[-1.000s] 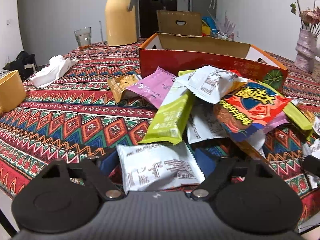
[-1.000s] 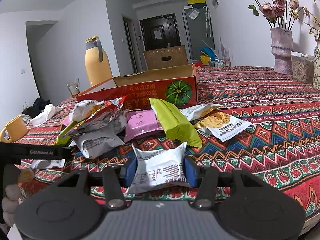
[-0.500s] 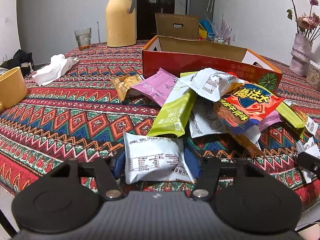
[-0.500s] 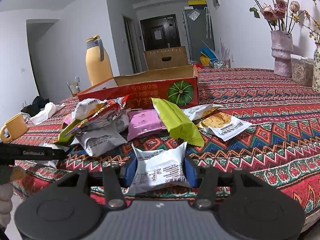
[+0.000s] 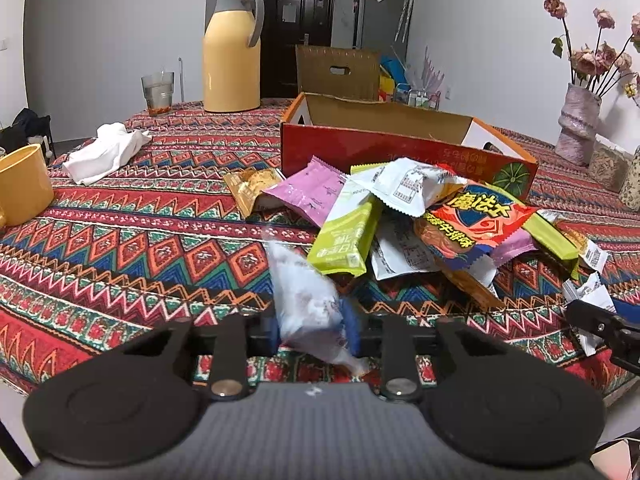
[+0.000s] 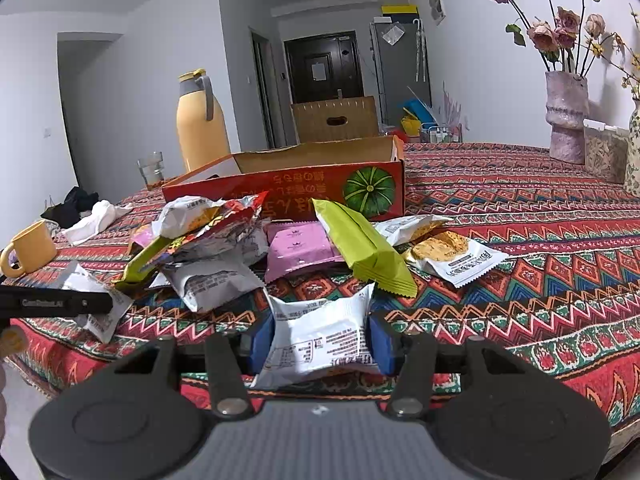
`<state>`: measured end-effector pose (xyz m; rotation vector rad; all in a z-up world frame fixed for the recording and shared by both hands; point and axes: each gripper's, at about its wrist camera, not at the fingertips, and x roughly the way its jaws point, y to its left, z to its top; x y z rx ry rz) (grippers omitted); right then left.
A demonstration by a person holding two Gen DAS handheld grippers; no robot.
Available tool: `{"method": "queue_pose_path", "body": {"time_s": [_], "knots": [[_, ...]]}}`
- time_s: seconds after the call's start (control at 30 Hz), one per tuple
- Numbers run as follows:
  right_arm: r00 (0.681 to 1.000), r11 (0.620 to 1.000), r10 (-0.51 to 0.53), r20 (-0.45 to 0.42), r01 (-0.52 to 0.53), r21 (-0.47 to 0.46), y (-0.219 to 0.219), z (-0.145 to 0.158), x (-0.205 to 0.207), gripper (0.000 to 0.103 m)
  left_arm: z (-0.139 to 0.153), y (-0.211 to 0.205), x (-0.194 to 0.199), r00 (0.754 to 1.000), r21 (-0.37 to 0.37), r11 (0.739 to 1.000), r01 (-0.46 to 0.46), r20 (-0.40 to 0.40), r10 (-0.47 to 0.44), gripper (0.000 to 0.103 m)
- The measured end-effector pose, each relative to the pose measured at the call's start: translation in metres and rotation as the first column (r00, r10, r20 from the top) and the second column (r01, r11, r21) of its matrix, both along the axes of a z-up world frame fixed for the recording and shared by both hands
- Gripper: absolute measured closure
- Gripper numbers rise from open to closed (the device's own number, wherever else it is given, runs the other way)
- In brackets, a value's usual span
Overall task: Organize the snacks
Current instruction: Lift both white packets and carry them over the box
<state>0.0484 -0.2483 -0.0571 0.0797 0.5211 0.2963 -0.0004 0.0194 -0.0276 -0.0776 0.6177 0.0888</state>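
A pile of snack packets (image 5: pixel 404 220) lies on the patterned tablecloth in front of a red cardboard box (image 5: pixel 400 148), open at the top. My left gripper (image 5: pixel 312 326) is shut on a white snack packet (image 5: pixel 308 300), blurred and tilted, held near the table's front edge. My right gripper (image 6: pixel 320 344) is shut on another white snack packet (image 6: pixel 320 336), held low at the front edge. The pile (image 6: pixel 256 240) and the box (image 6: pixel 304 184) also show in the right wrist view. The left gripper's side (image 6: pixel 56 304) shows at the left there.
A yellow thermos (image 5: pixel 232 52), a glass (image 5: pixel 158 92), a white cloth (image 5: pixel 106 152) and a yellow mug (image 5: pixel 22 184) stand on the left. A vase with flowers (image 5: pixel 580 120) and jars stand at the right. A brown carton (image 5: pixel 338 72) stands behind the table.
My left gripper has closed tighter on its white packet, lifted and pulled back; the packet has twisted upright and is blurred. My right gripper has barely moved with its packet.
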Motion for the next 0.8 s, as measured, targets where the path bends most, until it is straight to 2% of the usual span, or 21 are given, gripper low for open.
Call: {"method": "queue_pose_path", "body": {"time_s": [0.4, 0.8], "knots": [[0.999, 1.000, -0.005, 0.042, 0.006, -0.020, 0.006, 0.014, 0.002, 0.053, 0.022, 0.012, -0.005, 0.997, 0.010, 1.000, 0.014, 0.073, -0.015, 0.087], [0.986, 0.998, -0.032, 0.164, 0.041, -0.052, 0.016, 0.053, 0.047, 0.053, 0.070, 0.000, 0.048, 0.976, 0.077, 0.996, 0.054, 0.206, -0.068, 0.087]]}}
